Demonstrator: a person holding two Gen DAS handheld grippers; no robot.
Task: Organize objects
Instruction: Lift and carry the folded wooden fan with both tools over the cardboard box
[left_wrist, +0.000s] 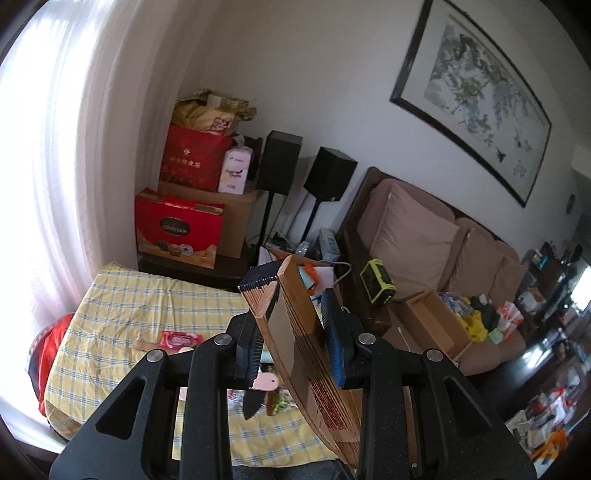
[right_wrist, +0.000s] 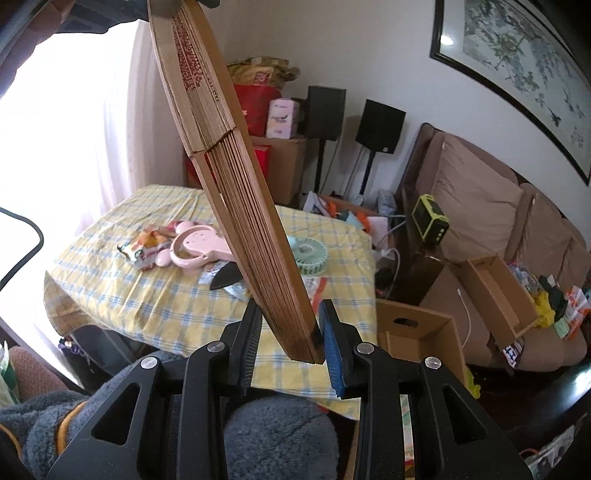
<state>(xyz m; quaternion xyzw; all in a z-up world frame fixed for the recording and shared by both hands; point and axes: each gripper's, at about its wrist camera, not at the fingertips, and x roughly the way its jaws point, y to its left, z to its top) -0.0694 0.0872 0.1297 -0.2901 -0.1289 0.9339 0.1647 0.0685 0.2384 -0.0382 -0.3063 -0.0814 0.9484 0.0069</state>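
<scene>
Left hand-held gripper (left_wrist: 293, 334) is clamping a folded brown wooden-ribbed paper fan (left_wrist: 295, 332). Right hand-held gripper (right_wrist: 290, 341) is sitting half-open around its lower end (right_wrist: 255, 206), above the yellow-checked worktop (right_wrist: 147, 295). Pink handheld fan (right_wrist: 199, 245) lying beyond.

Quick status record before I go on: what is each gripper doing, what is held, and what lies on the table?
held item: folded wooden hand fan, closed, lifted above the table
left gripper: clamped on the fan near one end
right gripper: fingers on both sides of the fan's other end
table: yellow checked cloth
on table: pink handheld fan, mint round fan, black knife blade, snack packet
nearby: open cardboard box beside the table
</scene>
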